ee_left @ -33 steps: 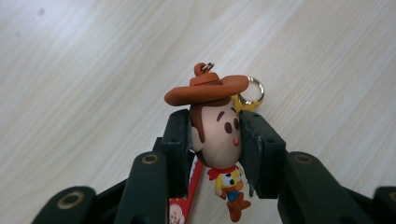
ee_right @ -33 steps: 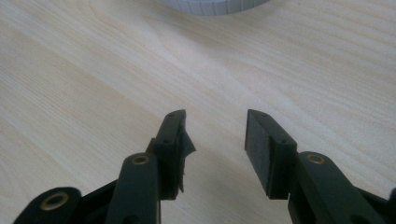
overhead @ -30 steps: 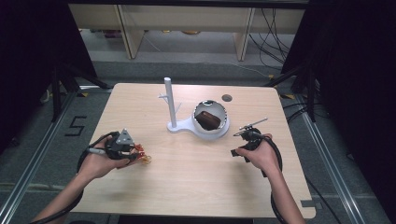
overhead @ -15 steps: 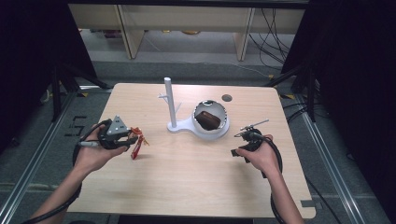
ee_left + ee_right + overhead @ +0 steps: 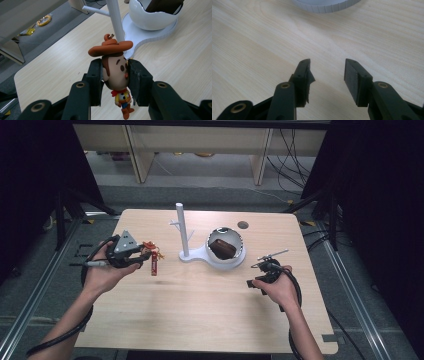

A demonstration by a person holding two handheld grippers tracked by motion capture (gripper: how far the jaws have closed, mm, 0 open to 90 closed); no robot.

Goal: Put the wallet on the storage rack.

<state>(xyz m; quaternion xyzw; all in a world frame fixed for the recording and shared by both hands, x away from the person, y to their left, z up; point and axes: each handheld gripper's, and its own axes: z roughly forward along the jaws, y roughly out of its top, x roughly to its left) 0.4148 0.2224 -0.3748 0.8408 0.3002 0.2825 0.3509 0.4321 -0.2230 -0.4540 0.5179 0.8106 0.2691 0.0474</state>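
Note:
A small cowboy figurine with an orange hat and a metal loop on top hangs by its head between the jaws of my left gripper, which is shut on it. From above, the figurine dangles at the left gripper, left of a white stand with an upright post and short pegs. The post rises just behind the hat. My right gripper is low over the table right of the stand, and its jaws are open on nothing.
A white egg-shaped bowl sits on the stand's base and holds a brown object. The bowl stands to the right of the post. A dark round hole marks the table behind the bowl. The base's rim lies ahead of the right jaws.
My left gripper has moved away from the person and up, carrying the figurine closer to the stand. The right gripper has stayed in place.

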